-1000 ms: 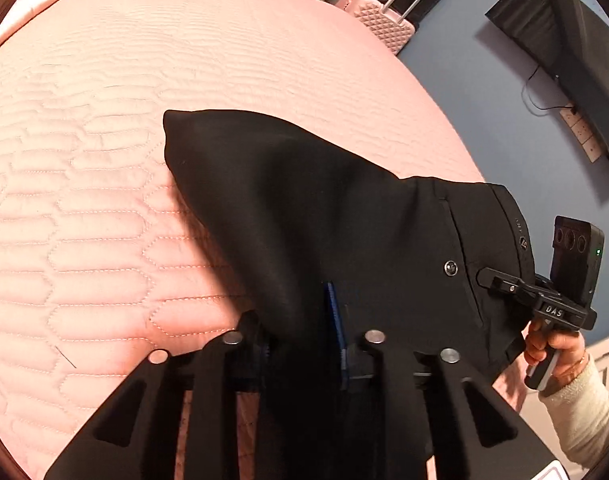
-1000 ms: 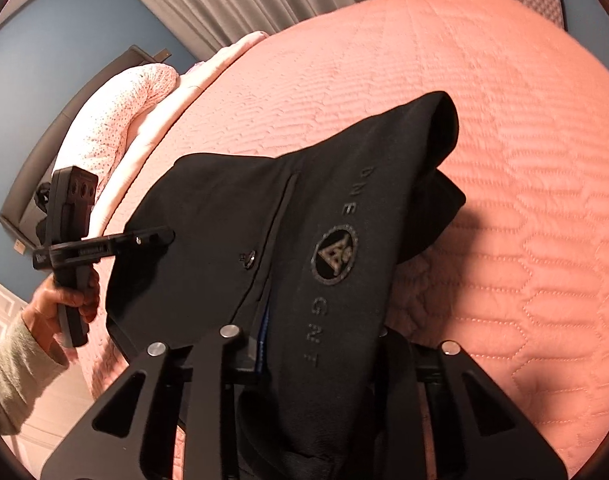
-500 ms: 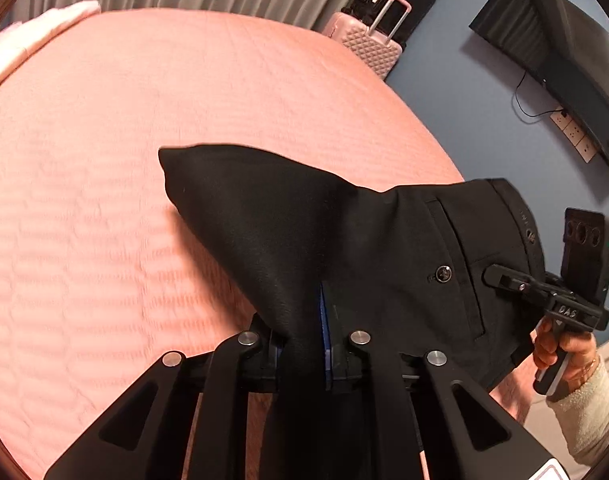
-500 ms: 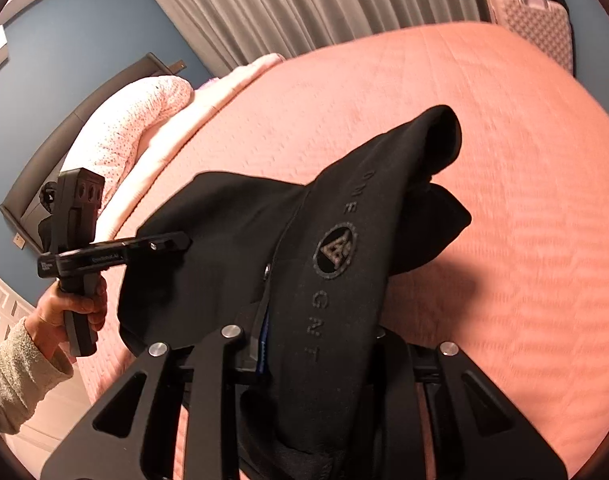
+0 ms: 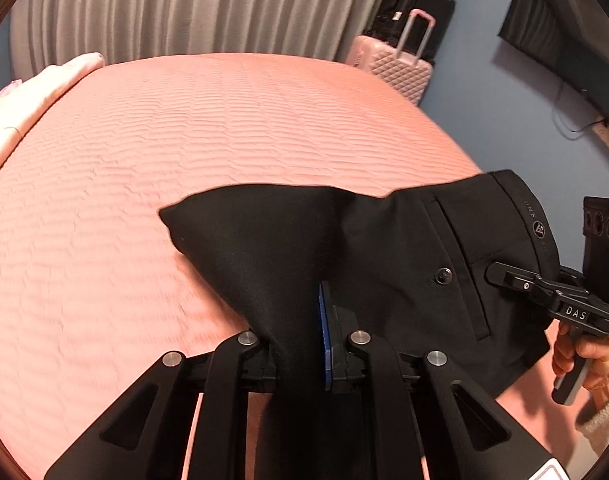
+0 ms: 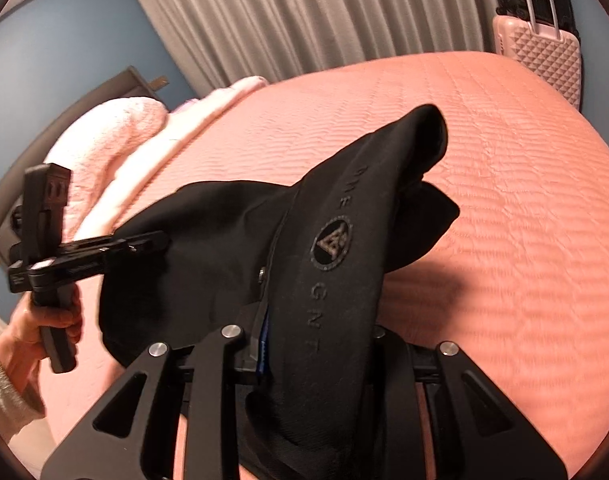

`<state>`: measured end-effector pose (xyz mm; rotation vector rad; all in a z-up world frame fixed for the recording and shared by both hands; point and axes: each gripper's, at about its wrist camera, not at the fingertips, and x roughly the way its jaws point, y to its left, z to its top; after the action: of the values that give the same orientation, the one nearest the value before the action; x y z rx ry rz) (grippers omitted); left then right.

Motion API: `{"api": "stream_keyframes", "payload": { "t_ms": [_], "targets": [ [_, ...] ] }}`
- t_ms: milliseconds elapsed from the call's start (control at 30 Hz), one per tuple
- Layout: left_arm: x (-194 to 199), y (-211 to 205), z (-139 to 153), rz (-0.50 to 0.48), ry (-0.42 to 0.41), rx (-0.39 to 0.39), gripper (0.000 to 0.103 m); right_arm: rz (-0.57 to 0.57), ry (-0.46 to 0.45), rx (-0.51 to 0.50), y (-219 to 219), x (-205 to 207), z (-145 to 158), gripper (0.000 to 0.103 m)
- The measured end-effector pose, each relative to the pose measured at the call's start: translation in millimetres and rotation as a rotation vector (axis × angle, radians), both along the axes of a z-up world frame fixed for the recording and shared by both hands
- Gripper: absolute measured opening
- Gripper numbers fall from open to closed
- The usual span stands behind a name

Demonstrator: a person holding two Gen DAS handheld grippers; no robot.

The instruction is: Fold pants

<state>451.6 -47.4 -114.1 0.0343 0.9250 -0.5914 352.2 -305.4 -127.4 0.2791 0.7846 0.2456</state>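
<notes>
Black pants hang between both grippers above a pink quilted bed. My left gripper is shut on the pants' fabric, which drapes over its fingers. My right gripper is shut on the waistband with a round logo. The waistband, back pocket and button face the left wrist view. The right gripper shows at the right of the left wrist view, the left gripper at the left of the right wrist view. The pants cover both grippers' fingertips.
A pink suitcase and a black one stand past the bed's far corner. Grey curtains hang behind the bed. Pink pillows lie at the headboard. A dark TV hangs on the blue wall.
Both grippers have risen and tilted up with the pants; more of the curtains and room shows. The pants have lifted off the bed and hang more stretched between the grippers.
</notes>
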Motion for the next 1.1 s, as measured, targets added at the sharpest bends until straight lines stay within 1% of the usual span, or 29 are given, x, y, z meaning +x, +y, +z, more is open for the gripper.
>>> {"api": "stream_keyframes", "payload": {
  "t_ms": [67,100,133,167,200,233,267,300,333,367,400,467,500,533,567,600,667,733,867,967,1100],
  "targets": [
    [14,4,-13,0.019,0.014,0.022,0.011,-0.021,0.038,-0.02,-7,16,-18,0.025],
    [18,3,-21,0.023,0.019,0.033,0.014,-0.033,0.054,-0.026,-10,20,-27,0.029],
    [19,4,-32,0.032,0.026,0.048,0.015,-0.036,0.072,-0.029,-14,23,-38,0.033],
    [18,2,-39,0.038,0.027,0.052,0.019,-0.044,0.081,-0.022,-18,22,-46,0.047],
    [15,4,-45,0.049,0.023,0.059,0.031,-0.065,0.081,-0.013,-21,18,-49,0.07],
    [8,7,-49,0.081,0.003,0.073,0.037,-0.093,0.081,-0.006,-25,14,-52,0.083],
    [2,11,-50,0.116,-0.025,0.081,0.051,-0.146,0.089,-0.028,-31,6,-53,0.097],
    [-3,15,-50,0.143,-0.041,0.093,0.068,-0.192,0.091,-0.054,-36,-3,-53,0.098],
    [-12,23,-48,0.198,-0.069,0.121,0.072,-0.216,0.084,-0.059,-42,-14,-52,0.098],
    [-22,30,-46,0.233,-0.091,0.144,0.073,-0.245,0.081,-0.049,-50,-28,-50,0.098],
    [-31,37,-42,0.259,-0.106,0.165,0.077,-0.293,0.087,-0.052,-58,-42,-47,0.098],
    [-54,51,-28,0.354,-0.148,0.22,0.083,-0.366,0.075,-0.049,-68,-72,-37,0.098],
    [-63,54,-22,0.388,-0.163,0.254,0.083,-0.398,0.061,-0.067,-69,-86,-29,0.098],
    [-75,54,-13,0.422,-0.186,0.305,0.084,-0.427,0.051,-0.1,-67,-100,-21,0.098],
    [-82,53,-7,0.435,-0.196,0.335,0.087,-0.446,0.036,-0.137,-62,-115,-11,0.098],
    [-92,49,0,0.436,-0.195,0.35,0.087,-0.453,0.024,-0.16,-56,-125,-3,0.098],
    [-107,41,13,0.435,-0.176,0.332,0.087,-0.462,0.006,-0.191,-39,-143,12,0.098],
    [-121,29,22,0.438,-0.145,0.308,0.087,-0.465,0.003,-0.189,-22,-152,25,0.098],
    [-143,9,36,0.427,-0.146,0.296,0.087,-0.436,-0.035,-0.173,16,-159,53,0.098],
    [-159,1,47,0.413,-0.146,0.268,0.087,-0.408,-0.062,-0.215,42,-164,69,0.098],
    [-172,-2,57,0.406,-0.145,0.257,0.087,-0.378,-0.108,-0.284,70,-169,90,0.098]
  ]
}}
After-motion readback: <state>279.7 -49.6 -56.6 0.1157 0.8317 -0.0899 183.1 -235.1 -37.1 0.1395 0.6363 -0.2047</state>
